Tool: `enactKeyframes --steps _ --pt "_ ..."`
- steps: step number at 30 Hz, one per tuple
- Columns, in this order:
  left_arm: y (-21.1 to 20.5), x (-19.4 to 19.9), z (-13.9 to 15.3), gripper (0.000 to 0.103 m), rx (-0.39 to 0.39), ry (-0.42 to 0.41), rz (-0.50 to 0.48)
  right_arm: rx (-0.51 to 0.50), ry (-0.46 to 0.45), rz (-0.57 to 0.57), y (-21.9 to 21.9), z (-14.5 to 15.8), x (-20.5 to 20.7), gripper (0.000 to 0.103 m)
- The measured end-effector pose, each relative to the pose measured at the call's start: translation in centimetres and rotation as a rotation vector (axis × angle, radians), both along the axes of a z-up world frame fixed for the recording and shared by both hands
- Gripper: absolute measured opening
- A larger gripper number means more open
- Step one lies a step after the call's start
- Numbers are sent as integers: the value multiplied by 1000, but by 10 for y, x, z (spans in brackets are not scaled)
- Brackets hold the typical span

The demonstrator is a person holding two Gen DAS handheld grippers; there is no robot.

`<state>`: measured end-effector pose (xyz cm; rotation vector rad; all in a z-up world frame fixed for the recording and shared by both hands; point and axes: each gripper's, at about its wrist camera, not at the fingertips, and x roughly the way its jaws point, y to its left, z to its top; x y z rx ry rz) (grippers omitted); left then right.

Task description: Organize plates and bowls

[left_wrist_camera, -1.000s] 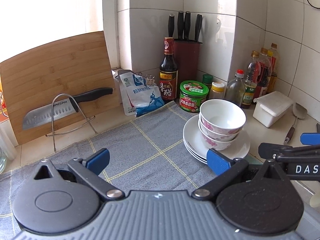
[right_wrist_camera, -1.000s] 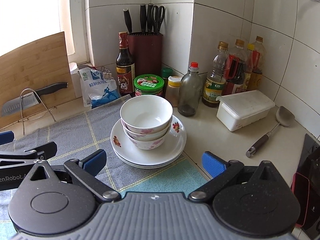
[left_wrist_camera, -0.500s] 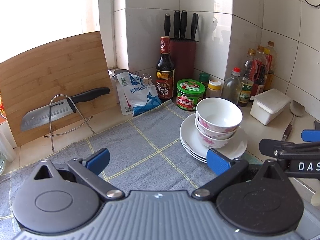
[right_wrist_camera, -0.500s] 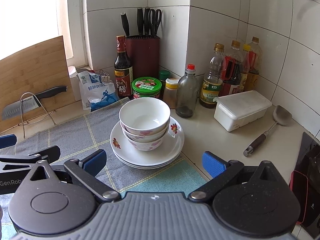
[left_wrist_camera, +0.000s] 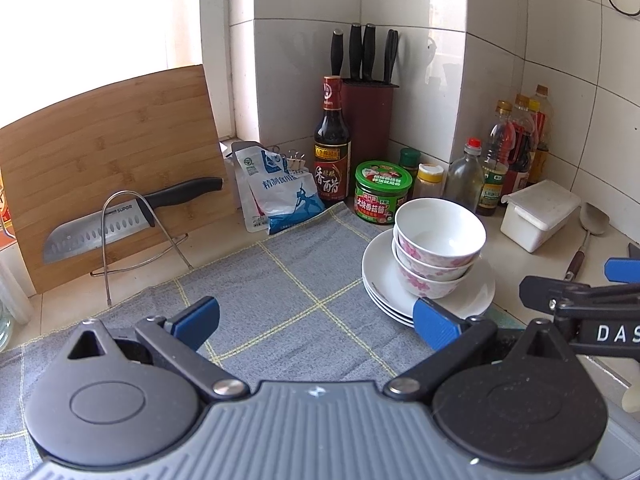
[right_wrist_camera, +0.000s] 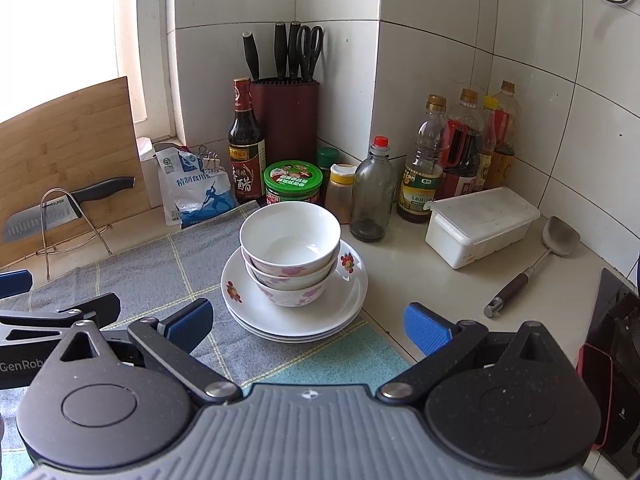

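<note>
Farther-off glossy round bowls (right_wrist_camera: 290, 240) on stacked plates (right_wrist_camera: 348, 300)

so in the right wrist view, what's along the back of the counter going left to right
cutting board → salt bag → vinegar bottle → green-lidded jar → clear glass bottle → oil bottle → white lidded box → spatula

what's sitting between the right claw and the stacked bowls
Nothing visible. The right claw is open and faces the stacked bowls on the plates, with only bare cloth and the plates' near rim between.
</note>
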<state>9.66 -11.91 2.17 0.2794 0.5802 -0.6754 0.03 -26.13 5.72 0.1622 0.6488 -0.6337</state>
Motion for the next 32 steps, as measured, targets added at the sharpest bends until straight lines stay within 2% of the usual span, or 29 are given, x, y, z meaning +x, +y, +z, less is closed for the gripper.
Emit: enactKeyframes --steps 32 --pt "3 5 1 102 2 4 3 -24 3 4 7 3 6 103"
